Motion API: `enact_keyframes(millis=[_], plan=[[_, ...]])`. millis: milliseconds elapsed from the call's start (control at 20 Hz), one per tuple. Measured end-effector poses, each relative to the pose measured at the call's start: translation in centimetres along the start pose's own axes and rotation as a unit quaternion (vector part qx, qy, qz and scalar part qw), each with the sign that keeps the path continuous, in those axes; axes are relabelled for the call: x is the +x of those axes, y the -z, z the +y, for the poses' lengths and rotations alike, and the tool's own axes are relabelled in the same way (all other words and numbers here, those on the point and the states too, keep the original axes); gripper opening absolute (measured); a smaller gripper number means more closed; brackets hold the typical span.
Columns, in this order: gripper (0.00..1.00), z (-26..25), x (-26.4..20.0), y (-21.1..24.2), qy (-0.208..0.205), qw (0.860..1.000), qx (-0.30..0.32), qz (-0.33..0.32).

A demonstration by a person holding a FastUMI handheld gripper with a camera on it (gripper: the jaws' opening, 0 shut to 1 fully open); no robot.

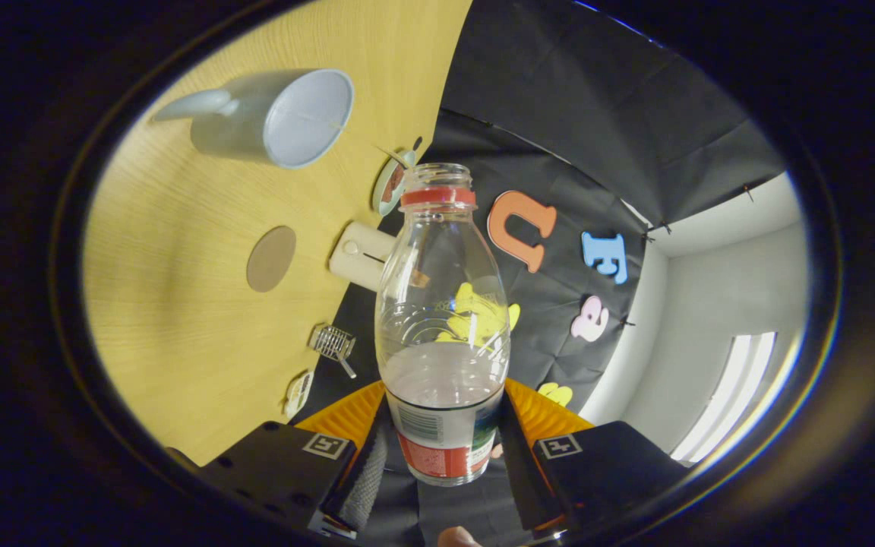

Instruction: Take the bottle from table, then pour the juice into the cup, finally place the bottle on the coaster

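My gripper (pixel 443 444) is shut on a clear plastic bottle (pixel 441 304), both fingers pressing its labelled lower part. The bottle has a red neck ring and an uncapped mouth, and a small pool of pale liquid sits low inside it. The whole view is rolled, so the wooden table (pixel 179 304) stands to the left like a wall. On it, beyond the bottle's mouth and to the left, a pale grey cup (pixel 278 118) with a handle shows its open inside. A round brown coaster (pixel 271 258) lies flat on the table between the cup and my fingers.
A cream box-like object (pixel 361 254) sits at the table's far edge behind the bottle. A small plate (pixel 390 186) lies past it, and a small wire rack (pixel 333 343) and a white item (pixel 298 393) lie along the same edge. A fingertip (pixel 456 538) shows below the bottle.
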State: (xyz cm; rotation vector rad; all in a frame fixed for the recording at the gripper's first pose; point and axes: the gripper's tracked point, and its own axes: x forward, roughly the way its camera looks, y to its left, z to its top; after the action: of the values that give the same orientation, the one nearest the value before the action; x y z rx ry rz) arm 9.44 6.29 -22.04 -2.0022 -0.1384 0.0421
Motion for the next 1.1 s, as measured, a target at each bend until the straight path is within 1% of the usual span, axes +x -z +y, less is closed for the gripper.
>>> enact_keyframes(millis=[800, 1100], plan=[[0.76, -0.23, 0.43, 0.12, 0.005, 1.000, 0.003, -0.006], [0.76, 0.57, 0.54, 0.30, -0.006, 1.000, 0.030, -0.003]])
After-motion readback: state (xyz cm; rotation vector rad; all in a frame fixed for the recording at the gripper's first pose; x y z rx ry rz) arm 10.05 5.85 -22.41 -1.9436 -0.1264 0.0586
